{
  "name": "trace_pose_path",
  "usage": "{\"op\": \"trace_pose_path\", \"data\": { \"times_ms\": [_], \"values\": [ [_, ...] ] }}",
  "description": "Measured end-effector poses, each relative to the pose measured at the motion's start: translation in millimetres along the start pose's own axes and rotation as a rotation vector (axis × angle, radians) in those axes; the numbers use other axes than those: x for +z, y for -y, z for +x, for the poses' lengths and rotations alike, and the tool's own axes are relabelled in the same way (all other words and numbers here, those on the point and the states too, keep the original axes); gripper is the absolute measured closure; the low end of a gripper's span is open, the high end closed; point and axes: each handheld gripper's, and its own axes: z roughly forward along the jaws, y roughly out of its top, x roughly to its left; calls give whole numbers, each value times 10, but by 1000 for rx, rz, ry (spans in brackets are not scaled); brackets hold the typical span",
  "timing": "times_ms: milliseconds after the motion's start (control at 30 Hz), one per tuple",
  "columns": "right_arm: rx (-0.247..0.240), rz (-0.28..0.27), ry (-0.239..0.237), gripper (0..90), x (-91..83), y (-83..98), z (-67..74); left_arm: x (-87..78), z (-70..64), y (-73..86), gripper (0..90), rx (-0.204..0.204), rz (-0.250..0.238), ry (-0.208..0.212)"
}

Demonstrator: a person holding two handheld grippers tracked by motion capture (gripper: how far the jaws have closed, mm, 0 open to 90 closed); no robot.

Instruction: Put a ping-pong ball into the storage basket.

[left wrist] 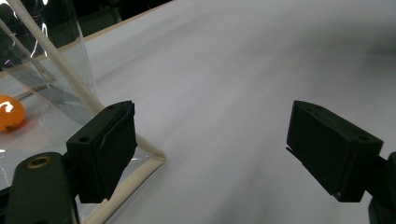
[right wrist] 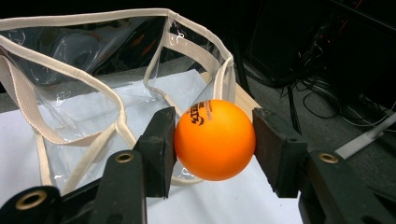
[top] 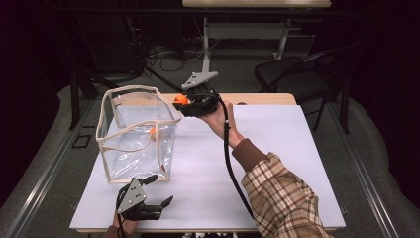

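A clear plastic bag (top: 136, 134) with cream trim stands open on the left of the white table (top: 277, 148). One orange ball (top: 153, 132) lies inside it, seen through the wall as the ball in the bag (left wrist: 9, 113). My right gripper (top: 184, 103) is raised beside the bag's far right rim, shut on a second orange ball (right wrist: 215, 139) with black print. The bag's rim (right wrist: 116, 116) lies just beyond that ball. My left gripper (top: 159, 189) rests near the table's front edge, open and holding nothing, one of its pads (left wrist: 105, 147) close to the bag's bottom corner (left wrist: 154, 158).
A dark chair (top: 297, 74) and another table's legs (top: 205, 44) stand beyond the far edge, with cables on the floor. The right gripper's cable (top: 228, 153) trails along the plaid sleeve (top: 282, 193) across the table's middle. White surface stretches to the right.
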Motion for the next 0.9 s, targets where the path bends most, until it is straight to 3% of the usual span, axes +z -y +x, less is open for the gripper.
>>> {"op": "trace_pose_path", "data": {
  "times_ms": [900],
  "values": [
    [13,-13,-19,509,187,-94,82,-2,3,0,159,0,-1,-1]
  ]
}}
